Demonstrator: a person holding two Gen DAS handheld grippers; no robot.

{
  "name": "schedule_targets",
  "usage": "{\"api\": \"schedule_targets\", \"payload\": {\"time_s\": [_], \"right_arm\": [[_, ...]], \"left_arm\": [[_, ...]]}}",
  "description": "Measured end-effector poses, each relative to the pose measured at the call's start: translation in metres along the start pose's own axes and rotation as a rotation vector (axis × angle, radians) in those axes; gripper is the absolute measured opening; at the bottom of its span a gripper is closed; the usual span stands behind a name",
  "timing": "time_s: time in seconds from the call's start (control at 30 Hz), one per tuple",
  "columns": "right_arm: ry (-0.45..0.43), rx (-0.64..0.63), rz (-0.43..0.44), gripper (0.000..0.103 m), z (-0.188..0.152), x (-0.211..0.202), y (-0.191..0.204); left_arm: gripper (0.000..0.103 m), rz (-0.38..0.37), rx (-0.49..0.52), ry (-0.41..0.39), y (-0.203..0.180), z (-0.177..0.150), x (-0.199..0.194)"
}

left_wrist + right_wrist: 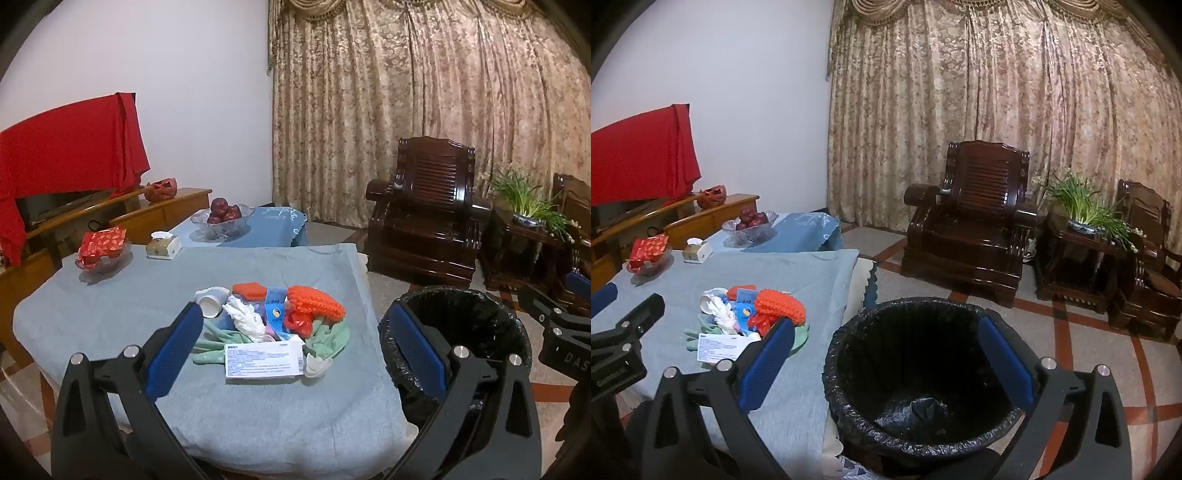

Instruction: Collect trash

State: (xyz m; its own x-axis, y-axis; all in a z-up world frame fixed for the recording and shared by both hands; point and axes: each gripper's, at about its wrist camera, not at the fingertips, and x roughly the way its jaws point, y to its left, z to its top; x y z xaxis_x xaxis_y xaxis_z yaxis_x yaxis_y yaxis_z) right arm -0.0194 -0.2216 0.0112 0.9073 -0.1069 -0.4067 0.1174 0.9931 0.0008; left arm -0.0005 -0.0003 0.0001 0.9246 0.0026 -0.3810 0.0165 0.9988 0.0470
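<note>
Filling the back of the room: patterned curtain (997, 110), hanging floor to ceiling. Standing before it: dark wooden armchair (971, 225), with a potted plant (1082, 206) sitting on a side stand to its right. Draping over the unit at far left: red cloth (70, 147).

Covering the near table: grey-blue cloth (221, 398), lying flat under everything else. Standing on the floor just beside the table's right edge: trash bin (923, 376), lined with a black bag and showing only crumpled liner at the bottom.

Lying heaped near the middle of the cloth: trash pile (273, 321), holding orange foam netting (317, 302), a white printed packet (264, 360) at the front edge, crumpled white tissue (245, 317), a tipped white cup (210, 299) and pale green scraps. Sitting well apart at the far left of the table: glass bowl with a red packet (103, 247), a tissue box (162, 245) just beside it, and 1 bowl of dark red fruit (223, 216) on the further blue-covered table.

Hovering above the near table edge, facing the pile: left gripper (299, 343), spread wide, gripping nothing, with 2 blue pads framing the heap. Hanging over the bin's mouth: right gripper (886, 354), likewise spread wide and carrying nothing.
</note>
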Motion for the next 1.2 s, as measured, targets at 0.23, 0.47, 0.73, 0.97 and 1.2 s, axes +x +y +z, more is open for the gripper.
{"api": "schedule_targets", "payload": {"time_s": [0.23,0.47,0.73,0.97,1.2], "right_arm": [[-0.008,0.002,0.0,0.097,0.0,0.0,0.0],[-0.007,0.001,-0.001,0.097,0.0,0.001,0.001],[-0.005,0.003,-0.002,0.097,0.0,0.001,0.0],[-0.003,0.002,-0.002,0.097,0.0,0.001,0.0],[-0.003,0.004,0.0,0.097,0.0,0.002,0.0]], "left_arm": [[0.098,0.003,-0.008,0.004,0.01,0.001,0.003],[0.098,0.003,-0.01,0.012,0.012,-0.006,0.006],[0.098,0.004,-0.01,0.015,0.01,-0.006,0.005],[0.098,0.006,-0.01,0.016,0.009,-0.005,0.004],[0.098,0.007,-0.008,0.017,0.008,-0.005,0.003]]}}
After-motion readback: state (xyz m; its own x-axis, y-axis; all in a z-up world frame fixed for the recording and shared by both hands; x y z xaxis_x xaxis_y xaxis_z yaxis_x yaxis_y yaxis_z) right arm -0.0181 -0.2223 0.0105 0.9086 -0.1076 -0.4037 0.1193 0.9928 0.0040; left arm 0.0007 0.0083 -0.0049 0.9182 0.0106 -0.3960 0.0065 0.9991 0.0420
